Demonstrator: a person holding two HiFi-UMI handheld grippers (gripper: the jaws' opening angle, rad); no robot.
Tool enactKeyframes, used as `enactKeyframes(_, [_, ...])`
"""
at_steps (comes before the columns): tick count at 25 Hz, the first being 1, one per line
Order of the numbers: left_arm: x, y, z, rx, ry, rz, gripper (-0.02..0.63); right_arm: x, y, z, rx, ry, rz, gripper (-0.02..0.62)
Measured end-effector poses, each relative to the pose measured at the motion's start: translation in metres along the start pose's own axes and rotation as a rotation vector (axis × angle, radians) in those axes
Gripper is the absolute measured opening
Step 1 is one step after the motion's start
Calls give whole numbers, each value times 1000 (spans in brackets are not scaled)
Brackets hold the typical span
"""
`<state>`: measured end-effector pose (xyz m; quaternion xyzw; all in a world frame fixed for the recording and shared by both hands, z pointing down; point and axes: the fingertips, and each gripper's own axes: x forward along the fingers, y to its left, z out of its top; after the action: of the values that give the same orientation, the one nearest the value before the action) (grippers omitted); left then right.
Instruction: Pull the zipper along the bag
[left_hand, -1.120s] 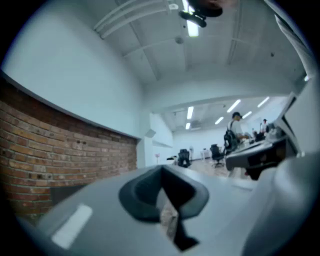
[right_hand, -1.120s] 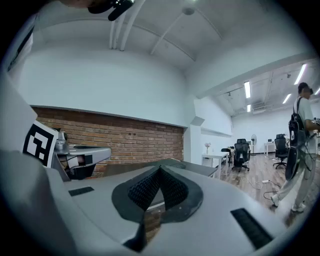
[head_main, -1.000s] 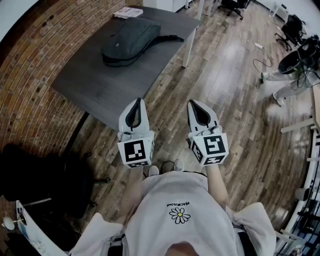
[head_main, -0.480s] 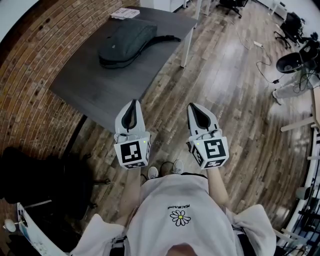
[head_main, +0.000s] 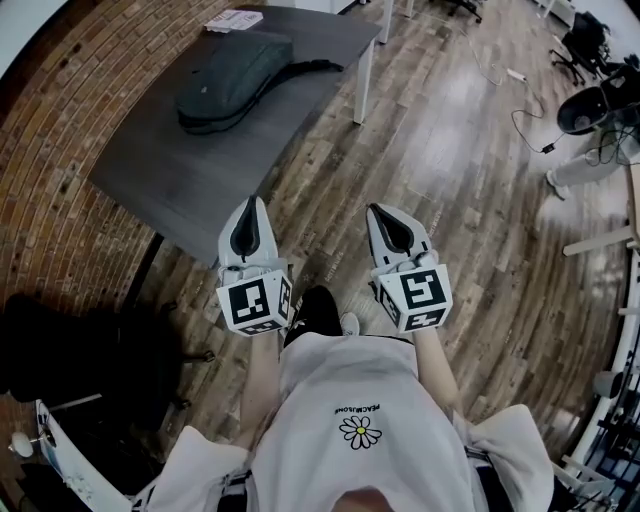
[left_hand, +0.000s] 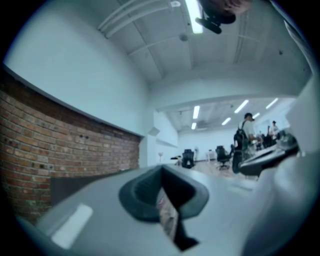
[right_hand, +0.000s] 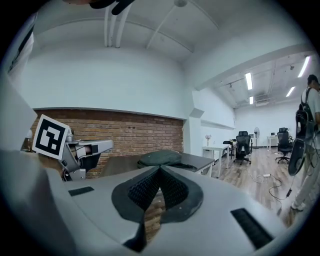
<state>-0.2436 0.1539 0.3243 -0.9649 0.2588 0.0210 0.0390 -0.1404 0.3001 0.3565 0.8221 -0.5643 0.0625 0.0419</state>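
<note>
Lying on the grey table (head_main: 195, 175), the bag (head_main: 235, 75) shows whole in the head view and edge-on in the right gripper view. The left gripper (head_main: 249, 203) and right gripper (head_main: 377, 211) point about level, jaws pressed together, empty, well apart from it. Its zipper is too small to see.

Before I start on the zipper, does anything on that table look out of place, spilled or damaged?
Nothing stands out. The dark bag lies flat on the grey table, its strap trailing across the tabletop, not over the edge. Papers sit at the far corner. No spill or damage shows.
</note>
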Motion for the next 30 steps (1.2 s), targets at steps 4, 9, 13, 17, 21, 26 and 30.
enactKeyframes(4, [7,-6,5,24,-2,4,-2,5,-2,2,5,-9,42,2])
enactKeyframes(9, [27,-5,2,25,-6,9,-2,22,-10,1,-5,-12,63,2])
enactKeyframes(13, [57,3,-4,21,-12,0,-2,46,-20,2,2,-22,51,2])
enactKeyframes(17, [97,14,-6,20,-27,-6,-2,79,-34,8,-2,-36,39,2])
enactKeyframes(21, [143,28,-5,14,-49,6,-2,122,-55,17,-11,-40,24,2])
enactKeyframes(26, [205,53,-11,-13,-27,29,-2,185,-81,29,-3,-7,16,2])
enactKeyframes(30, [258,72,-9,4,-33,41,0,245,-105,47,-12,-8,18,2])
